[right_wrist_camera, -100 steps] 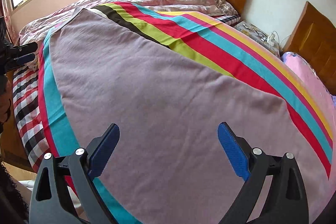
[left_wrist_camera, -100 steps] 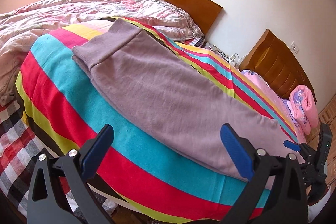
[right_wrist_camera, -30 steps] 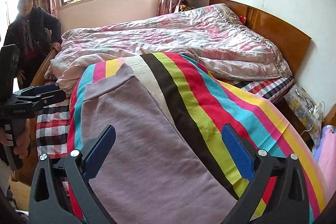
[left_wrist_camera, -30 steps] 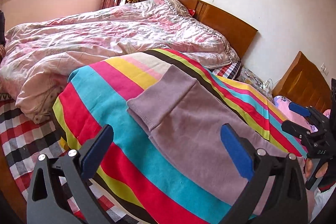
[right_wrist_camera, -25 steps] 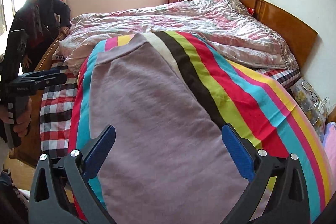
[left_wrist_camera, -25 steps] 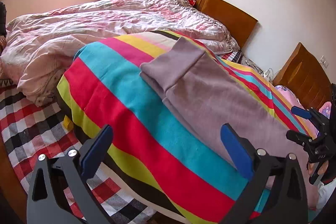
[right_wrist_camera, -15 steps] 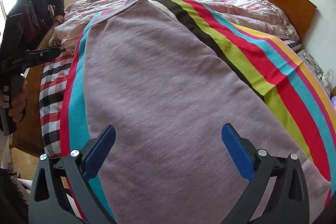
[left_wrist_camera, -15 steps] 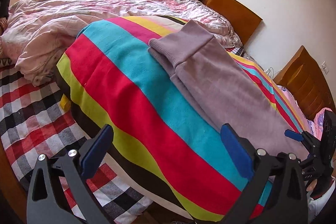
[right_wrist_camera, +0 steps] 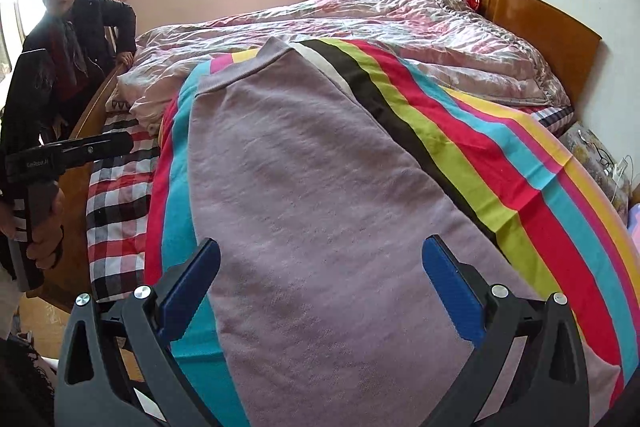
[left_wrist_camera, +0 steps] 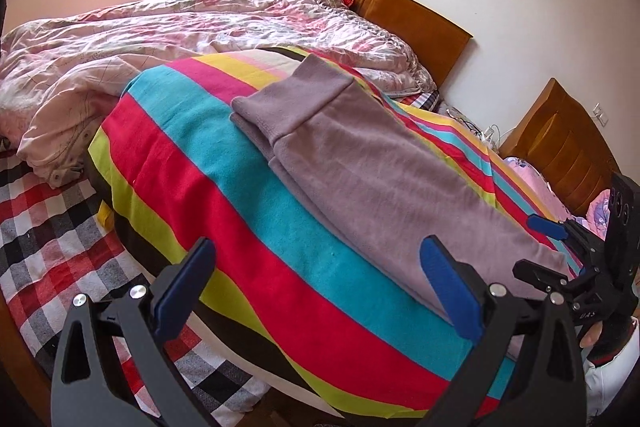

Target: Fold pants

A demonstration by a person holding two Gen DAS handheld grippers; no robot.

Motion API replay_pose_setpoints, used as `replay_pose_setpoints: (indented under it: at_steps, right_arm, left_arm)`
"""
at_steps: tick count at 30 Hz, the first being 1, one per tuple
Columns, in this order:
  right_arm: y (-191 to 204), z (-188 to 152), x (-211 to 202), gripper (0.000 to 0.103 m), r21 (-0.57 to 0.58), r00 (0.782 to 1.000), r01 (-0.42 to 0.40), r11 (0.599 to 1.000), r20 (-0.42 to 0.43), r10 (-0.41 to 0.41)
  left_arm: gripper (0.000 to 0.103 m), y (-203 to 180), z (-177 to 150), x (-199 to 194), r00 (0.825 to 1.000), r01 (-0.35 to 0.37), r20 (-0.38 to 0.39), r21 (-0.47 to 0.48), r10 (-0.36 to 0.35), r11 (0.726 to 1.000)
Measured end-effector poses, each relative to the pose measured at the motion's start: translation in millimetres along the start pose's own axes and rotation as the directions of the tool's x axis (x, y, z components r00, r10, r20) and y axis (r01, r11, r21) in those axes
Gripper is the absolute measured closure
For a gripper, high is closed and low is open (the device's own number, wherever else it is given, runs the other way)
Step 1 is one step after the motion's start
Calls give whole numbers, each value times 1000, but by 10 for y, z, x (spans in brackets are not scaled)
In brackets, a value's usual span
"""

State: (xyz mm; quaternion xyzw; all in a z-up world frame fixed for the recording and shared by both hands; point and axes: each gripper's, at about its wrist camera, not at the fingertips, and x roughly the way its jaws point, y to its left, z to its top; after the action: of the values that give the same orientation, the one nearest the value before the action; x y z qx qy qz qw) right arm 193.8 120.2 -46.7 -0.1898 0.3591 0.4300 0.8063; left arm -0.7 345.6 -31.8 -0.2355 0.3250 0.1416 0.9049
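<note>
Mauve-grey pants (left_wrist_camera: pixel 360 163) lie lengthwise on a striped blanket (left_wrist_camera: pixel 224 187), legs together, waistband at the far end (left_wrist_camera: pixel 296 95). My left gripper (left_wrist_camera: pixel 320 291) is open and empty above the blanket's near edge, left of the pants. My right gripper (right_wrist_camera: pixel 320 287) is open and empty over the pants' leg end (right_wrist_camera: pixel 312 211). The right gripper also shows at the right edge of the left wrist view (left_wrist_camera: pixel 540 247). The left gripper shows at the left of the right wrist view (right_wrist_camera: pixel 72 151).
A rumpled pink floral quilt (left_wrist_camera: pixel 160 27) lies beyond the blanket, with a plaid sheet (left_wrist_camera: pixel 48 235) at the left. A wooden headboard (left_wrist_camera: pixel 400 11) stands against the wall. A person in a dark jacket (right_wrist_camera: pixel 76 39) stands by the bed's far left side.
Both grippers have pulled back and risen a little from the bed. The pants have not moved. Both grippers stay open.
</note>
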Motion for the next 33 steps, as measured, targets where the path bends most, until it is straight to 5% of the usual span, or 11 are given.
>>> replay_pose_setpoints:
  at_steps: [6,12,18,27,33]
  right_arm:
    - [-307,421,309,5,57,996,83,995,-27,-82]
    - [-279,95,69,5,52,999,52,997,-14,-51]
    - [-263,-281,25,5,72,996,74,995,-59,-70]
    - [-167,-561,54,5,114,996,43,993,-89,-33]
    - [-175,-785,-7,5,131,993,66,989,-105,-53]
  left_arm:
    - [1,-204,243,266,1000,-19,-20,33,19,999]
    - [1,-95,-80,145,999,-15,-41,70,18,997]
    - [1,207,-194,197,996,-11,-90,-30,8,999]
    - [1,158,-180,246,993,53,-98,-90,-62,994]
    - [1,531,-121,255,986,138,-56,-272,-159,952]
